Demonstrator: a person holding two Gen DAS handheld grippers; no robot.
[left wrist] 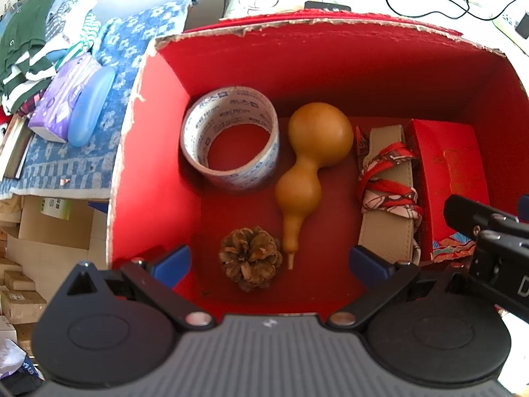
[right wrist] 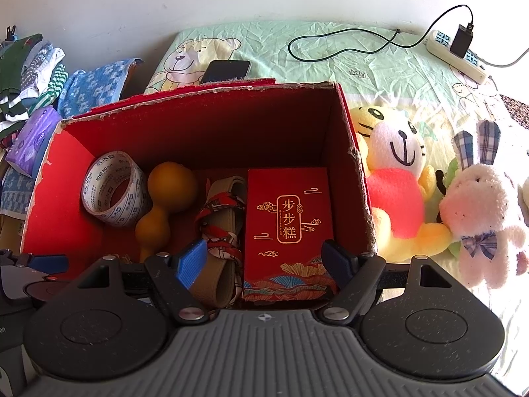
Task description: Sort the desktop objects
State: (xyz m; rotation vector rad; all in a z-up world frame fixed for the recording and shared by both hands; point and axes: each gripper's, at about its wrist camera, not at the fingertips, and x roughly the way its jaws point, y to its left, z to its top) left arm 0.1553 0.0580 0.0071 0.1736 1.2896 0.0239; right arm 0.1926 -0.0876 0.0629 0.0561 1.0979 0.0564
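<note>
Five items lie inside the red cardboard box [left wrist: 330, 63]: tape roll [left wrist: 230, 139], gourd [left wrist: 310, 162], pine cone [left wrist: 250, 258], tan strap with scarf [left wrist: 388, 192], red gift box [right wrist: 288, 228]. Outside, tiger plush [right wrist: 396, 178] and rabbit plush [right wrist: 479, 211] lie on the bedsheet; likely left to sort. Left gripper [left wrist: 269, 261] and right gripper [right wrist: 264, 261] hover spread, empty. Gift box reads "步步糕"; tape print partly reads "WING TAI".

We note a plain white wall [right wrist: 132, 6] behind a bed with a pale green bear-print sheet [right wrist: 347, 53]. Strong daylight washes the right side. Cardboard cartons [left wrist: 39, 231] stand stacked at floor level, left.
</note>
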